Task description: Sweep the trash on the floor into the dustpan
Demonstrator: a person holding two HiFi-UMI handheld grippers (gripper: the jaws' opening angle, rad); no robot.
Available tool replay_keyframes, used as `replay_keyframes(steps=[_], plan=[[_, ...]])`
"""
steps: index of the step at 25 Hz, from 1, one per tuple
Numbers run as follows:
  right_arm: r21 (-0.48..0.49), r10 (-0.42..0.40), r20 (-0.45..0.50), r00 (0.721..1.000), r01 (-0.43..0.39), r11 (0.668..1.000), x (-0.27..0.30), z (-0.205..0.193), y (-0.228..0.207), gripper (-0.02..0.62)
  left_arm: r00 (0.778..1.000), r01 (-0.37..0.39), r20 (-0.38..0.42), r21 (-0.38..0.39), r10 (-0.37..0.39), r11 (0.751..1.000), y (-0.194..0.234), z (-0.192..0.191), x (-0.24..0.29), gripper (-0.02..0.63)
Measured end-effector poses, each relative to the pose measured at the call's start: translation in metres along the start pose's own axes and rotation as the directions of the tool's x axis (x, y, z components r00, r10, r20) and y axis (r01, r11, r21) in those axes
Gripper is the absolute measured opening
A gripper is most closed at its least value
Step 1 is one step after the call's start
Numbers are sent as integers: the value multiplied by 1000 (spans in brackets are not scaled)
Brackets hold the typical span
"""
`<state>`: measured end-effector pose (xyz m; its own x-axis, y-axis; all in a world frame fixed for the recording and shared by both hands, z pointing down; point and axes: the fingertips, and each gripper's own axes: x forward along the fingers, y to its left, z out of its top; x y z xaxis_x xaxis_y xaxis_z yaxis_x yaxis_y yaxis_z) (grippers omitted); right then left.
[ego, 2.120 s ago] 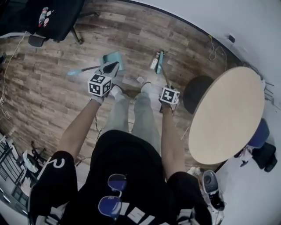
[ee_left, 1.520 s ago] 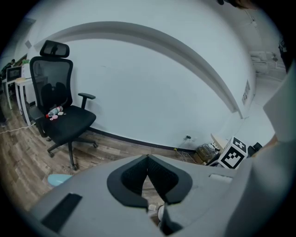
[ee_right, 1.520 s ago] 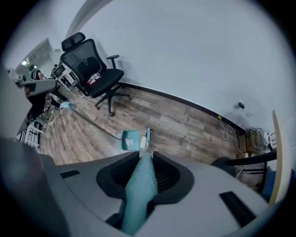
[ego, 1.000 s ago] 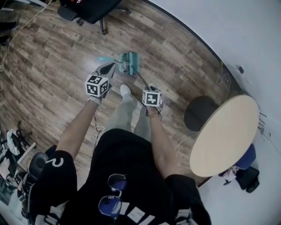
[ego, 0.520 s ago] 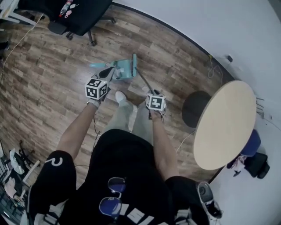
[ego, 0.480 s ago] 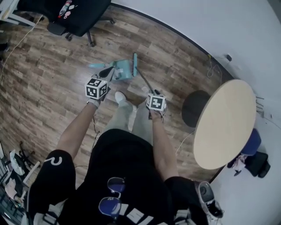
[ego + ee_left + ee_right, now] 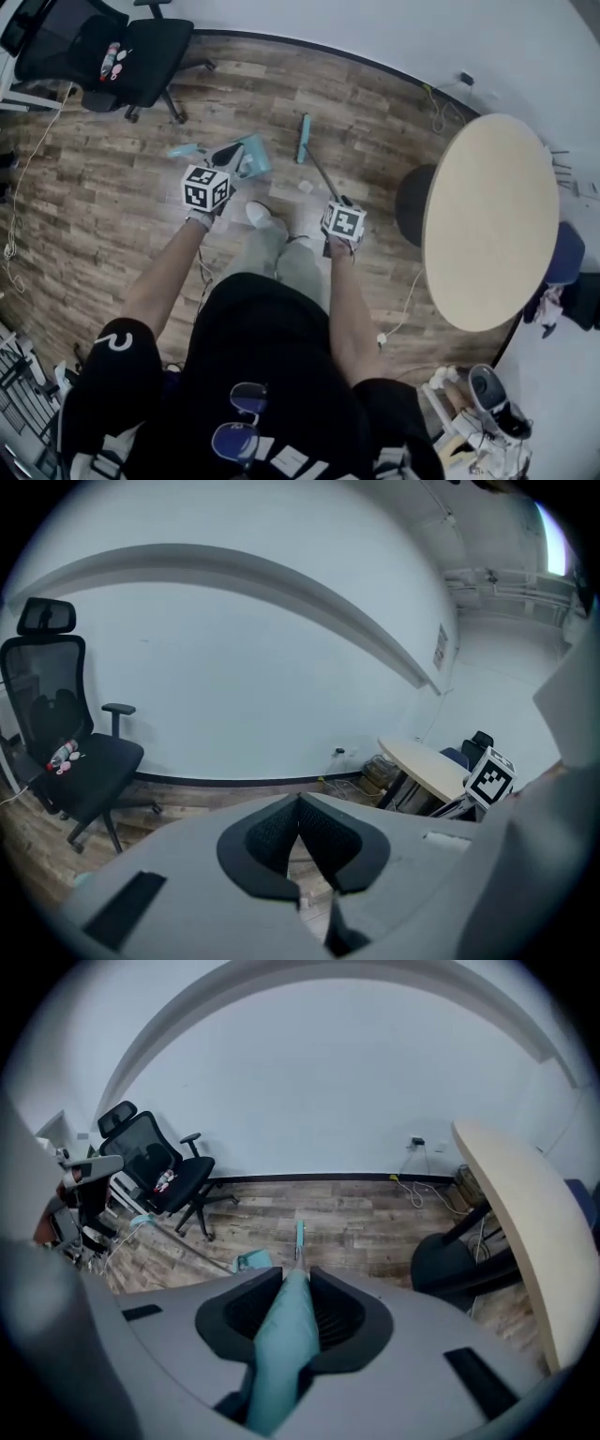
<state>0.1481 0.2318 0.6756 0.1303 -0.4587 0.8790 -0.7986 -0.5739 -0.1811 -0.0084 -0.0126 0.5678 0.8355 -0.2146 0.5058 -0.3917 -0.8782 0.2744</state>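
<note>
A teal dustpan rests on the wood floor in front of my left gripper, which is shut on its thin dark handle; the handle's teal grip sticks out to the left. My right gripper is shut on the teal broom handle. The broom head touches the floor to the right of the dustpan, apart from it. One small white scrap of trash lies on the floor between the broom head and my right gripper.
A black office chair stands at the far left by the wall. The round wooden table on a dark base is close on the right. Cables trail along the wall. The person's shoe is just behind the dustpan.
The broom head has swung away from the dustpan to the right; earlier it lay against the pan's mouth. Both grippers keep their hold. The head view has turned.
</note>
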Motion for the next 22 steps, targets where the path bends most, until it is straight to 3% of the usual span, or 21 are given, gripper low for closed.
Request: replay_keyframes(steps=[6,12,17,22], plan=[[145,-94,-52,994,101,984,-44,-84,-72,85,991,121,-62,85,-116,989,-80,-21,24,-2],[301,-186,-124,975,215,929,-84,-184,-138,84,970,220,-129,109,-205,969,-157,-60,38,-2],[371,-243,-240,940,320,872,-100,-253,-154,84,949,286,-177,134,-261,949,-183,-84,41,-2],[433,-187,-226,956,270,860,-73,-268,-120,84,939,309,-201,126,-281,943,-164,-97,45,-2]])
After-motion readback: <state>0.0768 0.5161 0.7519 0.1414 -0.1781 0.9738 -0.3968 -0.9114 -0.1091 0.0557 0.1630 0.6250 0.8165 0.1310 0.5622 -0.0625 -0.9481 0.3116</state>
